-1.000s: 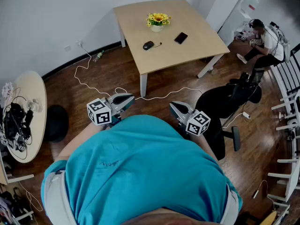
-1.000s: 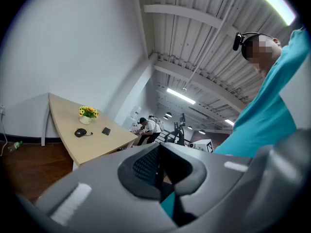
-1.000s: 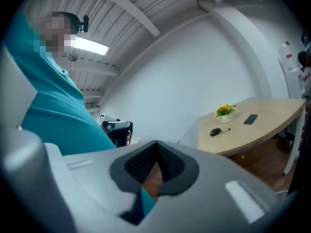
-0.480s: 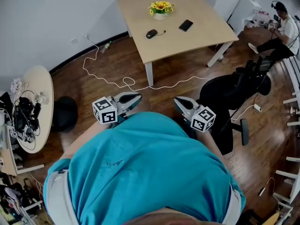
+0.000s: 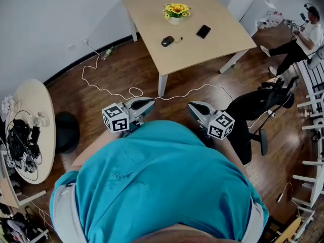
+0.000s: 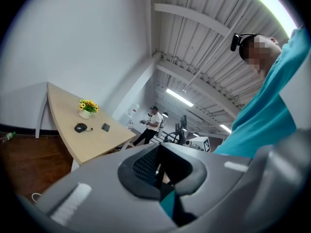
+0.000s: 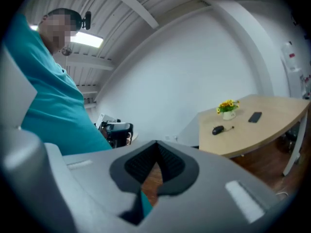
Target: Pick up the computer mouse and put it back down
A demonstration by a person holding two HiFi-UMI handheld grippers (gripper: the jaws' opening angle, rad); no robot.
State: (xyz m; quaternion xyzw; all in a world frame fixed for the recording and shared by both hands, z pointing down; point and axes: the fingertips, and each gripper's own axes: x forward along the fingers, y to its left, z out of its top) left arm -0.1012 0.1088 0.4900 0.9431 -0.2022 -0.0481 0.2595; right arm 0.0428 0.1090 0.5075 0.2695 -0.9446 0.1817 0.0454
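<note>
The mouse [image 5: 167,41] lies near the middle of the table [image 5: 147,14], a little toward its near-left edge. Its long axis runs slantwise across the head view, and a short cord [image 5: 178,39] leaves its right end toward the phone [image 5: 203,31]. The flowers [image 5: 176,11] stand just behind it, apart from it. There is bare tabletop on every side of the mouse, widest toward the near edge. Both claws are well apart from it, held close to the person's teal shirt [image 5: 157,186]. The left claw [image 5: 151,102] is closed with pad against pad and nothing between. The right claw [image 5: 191,105] is closed at its tips and likewise empty. Between the claws and the table lies open wood floor [image 5: 126,70], crossed by a white cable [image 5: 197,89] near the table leg. A black chair [image 5: 253,108] stands to the right and a round table [image 5: 35,120] to the left.
</note>
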